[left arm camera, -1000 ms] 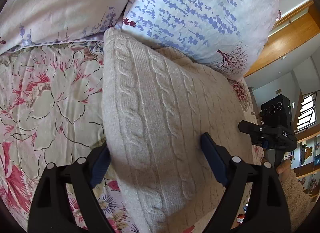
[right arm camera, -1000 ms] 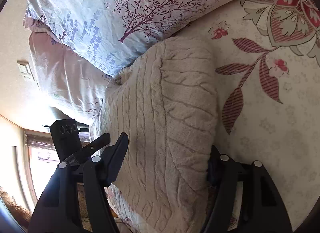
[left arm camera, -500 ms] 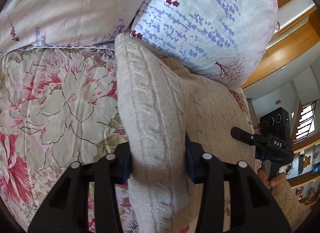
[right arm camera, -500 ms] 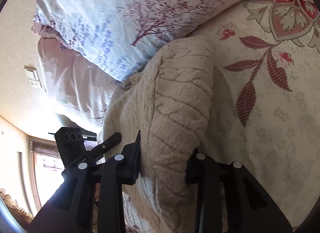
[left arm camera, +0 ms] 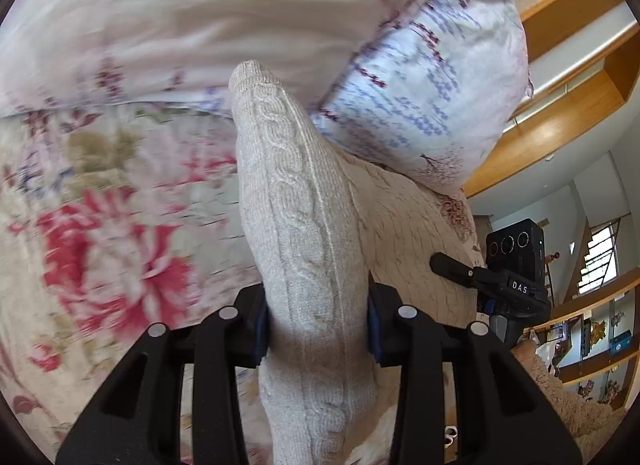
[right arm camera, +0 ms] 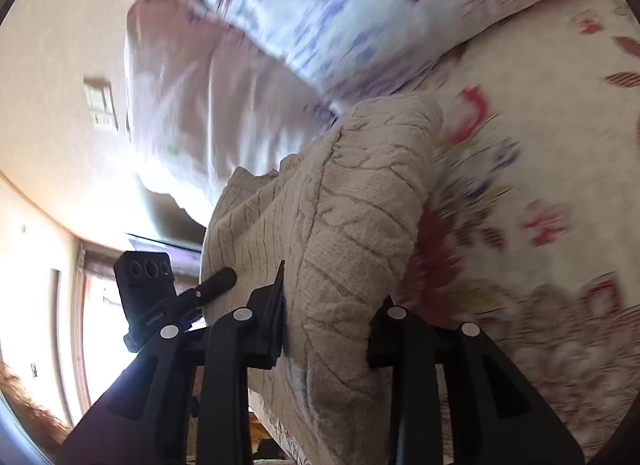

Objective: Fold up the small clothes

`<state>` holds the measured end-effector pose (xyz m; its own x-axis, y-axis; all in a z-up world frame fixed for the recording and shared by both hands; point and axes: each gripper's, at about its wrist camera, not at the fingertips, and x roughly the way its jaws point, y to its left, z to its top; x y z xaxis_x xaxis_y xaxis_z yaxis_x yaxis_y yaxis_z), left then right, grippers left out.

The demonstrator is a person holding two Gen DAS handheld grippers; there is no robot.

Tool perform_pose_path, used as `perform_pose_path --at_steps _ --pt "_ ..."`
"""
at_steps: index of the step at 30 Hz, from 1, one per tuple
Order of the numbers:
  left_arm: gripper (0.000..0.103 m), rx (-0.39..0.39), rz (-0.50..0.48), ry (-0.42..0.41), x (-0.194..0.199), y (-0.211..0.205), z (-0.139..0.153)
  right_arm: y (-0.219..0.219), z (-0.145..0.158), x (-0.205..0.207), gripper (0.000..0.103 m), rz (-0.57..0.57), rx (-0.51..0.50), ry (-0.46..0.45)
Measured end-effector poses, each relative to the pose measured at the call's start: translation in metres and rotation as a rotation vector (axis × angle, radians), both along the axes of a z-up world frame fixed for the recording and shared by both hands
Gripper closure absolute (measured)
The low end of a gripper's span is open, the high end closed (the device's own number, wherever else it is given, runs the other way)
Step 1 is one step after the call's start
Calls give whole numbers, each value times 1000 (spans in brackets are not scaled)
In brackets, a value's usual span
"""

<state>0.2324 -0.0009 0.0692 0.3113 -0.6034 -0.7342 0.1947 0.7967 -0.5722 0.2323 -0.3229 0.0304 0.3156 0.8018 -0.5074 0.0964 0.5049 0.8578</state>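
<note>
My left hand-held gripper point(left arm camera: 316, 325) pinches one edge of the cream knit sweater point(left arm camera: 304, 233). My right hand-held gripper point(right arm camera: 326, 325) pinches another edge, above the flowery bed point(right arm camera: 540, 185).

One cream cable-knit sweater point(left arm camera: 308, 249) lies bunched on the bed. Two pillows sit at the head: a pale pink one point(left arm camera: 168, 25) and a white one with lavender sprigs point(left arm camera: 432, 77). One floral bedsheet point(left arm camera: 112, 233) covers the mattress. Two handheld grippers, left point(left arm camera: 316, 325) and right point(right arm camera: 326, 329).
</note>
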Motion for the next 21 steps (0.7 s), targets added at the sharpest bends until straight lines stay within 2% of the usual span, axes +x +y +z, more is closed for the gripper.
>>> perform_pose_path --at_steps 4,6,8,9,11,14,17,19,21 --pt "64 38 68 63 -9 45 -26 48 -11 -3 74 67 -50 15" --pt "57 24 112 111 -10 60 -50 60 -21 -6 73 61 -110 37" --pt "51 -31 156 106 -15 67 -61 58 -28 -6 69 28 -106 66" --pt "46 -37 171 105 -16 67 -64 59 -27 -5 68 31 -115 72" --pt "44 -27 192 89 -19 65 -63 60 -21 -2 58 61 -167 71" --pt "44 74 187 2 -26 59 -42 55 -10 -1 55 39 -171 64" --pt "44 214 163 -180 -37 48 -9 33 -7 -4 55 -49 -184 37" --pt "43 261 108 -282 -43 34 10 26 -10 0 55 -90 -177 40" --pt "40 298 34 -321 -44 19 18 27 -13 6 59 -94 -180 42"
